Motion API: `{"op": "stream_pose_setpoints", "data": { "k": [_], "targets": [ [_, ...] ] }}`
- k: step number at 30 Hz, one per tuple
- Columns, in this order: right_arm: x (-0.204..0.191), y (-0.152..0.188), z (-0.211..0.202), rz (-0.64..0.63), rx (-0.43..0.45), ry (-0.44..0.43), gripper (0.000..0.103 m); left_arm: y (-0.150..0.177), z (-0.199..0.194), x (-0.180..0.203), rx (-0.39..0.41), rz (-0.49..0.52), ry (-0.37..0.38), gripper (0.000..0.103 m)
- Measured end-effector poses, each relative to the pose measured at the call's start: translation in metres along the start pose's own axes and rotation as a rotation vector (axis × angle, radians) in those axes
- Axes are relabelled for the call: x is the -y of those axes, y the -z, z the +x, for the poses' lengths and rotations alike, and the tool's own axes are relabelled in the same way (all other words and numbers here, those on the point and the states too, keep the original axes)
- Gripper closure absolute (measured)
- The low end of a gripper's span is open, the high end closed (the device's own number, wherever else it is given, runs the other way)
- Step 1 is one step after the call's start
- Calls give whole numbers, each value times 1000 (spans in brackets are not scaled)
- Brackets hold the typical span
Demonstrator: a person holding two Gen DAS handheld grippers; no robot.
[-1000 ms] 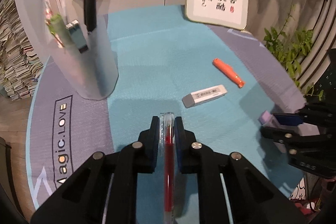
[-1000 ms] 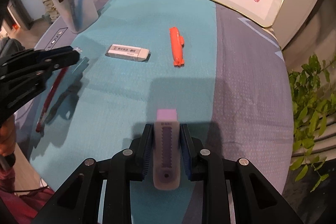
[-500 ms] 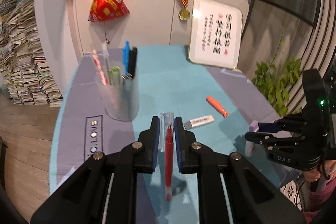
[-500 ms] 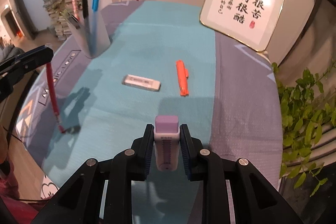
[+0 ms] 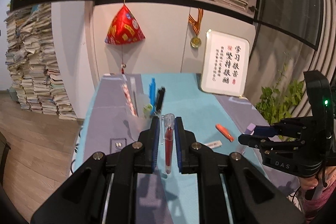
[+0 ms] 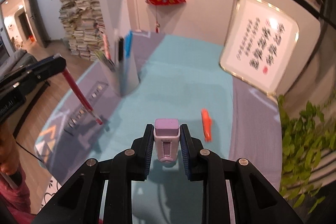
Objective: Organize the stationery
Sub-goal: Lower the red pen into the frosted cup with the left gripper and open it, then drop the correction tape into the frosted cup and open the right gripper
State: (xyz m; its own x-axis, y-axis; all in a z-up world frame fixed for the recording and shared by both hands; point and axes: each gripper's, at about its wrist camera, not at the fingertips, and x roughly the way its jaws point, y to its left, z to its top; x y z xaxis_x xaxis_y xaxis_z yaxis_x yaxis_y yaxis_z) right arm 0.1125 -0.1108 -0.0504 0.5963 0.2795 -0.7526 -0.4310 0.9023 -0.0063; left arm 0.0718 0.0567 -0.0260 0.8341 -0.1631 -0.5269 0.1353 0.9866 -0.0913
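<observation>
Both grippers loaded and raised above the tabletop; pen holder ahead of the left.

Left gripper (image 5: 166, 135) pinches the red pen (image 5: 168, 146), long axis running along the fingers, cap forward. The pen holder (image 5: 140, 117) stands just beyond and slightly left of its tips, so the left is nearer. Right gripper (image 6: 167, 140) clamps the purple eraser (image 6: 167, 135). Orange marker (image 5: 224, 132) and white eraser (image 5: 213, 144) lie on the tabletop (image 5: 189, 102). Against half a second ago, both grippers sit higher and the holder is closer.
</observation>
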Motion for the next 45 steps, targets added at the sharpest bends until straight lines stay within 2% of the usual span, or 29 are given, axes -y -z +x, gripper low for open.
{"op": "stream_pose_setpoints", "data": {
  "k": [10,18,30,45],
  "targets": [
    [-28,-62,-9,-36,86,-35,78,-41,-15,-19,99,17,-67,91],
    [-45,-112,-11,-22,157,-47,78,-73,-7,-40,152,-31,-77,91],
    [-58,-145,23,2,152,-94,78,-69,34,-54,75,-56,-68,91],
    [-62,-152,60,34,110,-149,77,-56,61,-69,-5,-90,-39,91]
  ]
}}
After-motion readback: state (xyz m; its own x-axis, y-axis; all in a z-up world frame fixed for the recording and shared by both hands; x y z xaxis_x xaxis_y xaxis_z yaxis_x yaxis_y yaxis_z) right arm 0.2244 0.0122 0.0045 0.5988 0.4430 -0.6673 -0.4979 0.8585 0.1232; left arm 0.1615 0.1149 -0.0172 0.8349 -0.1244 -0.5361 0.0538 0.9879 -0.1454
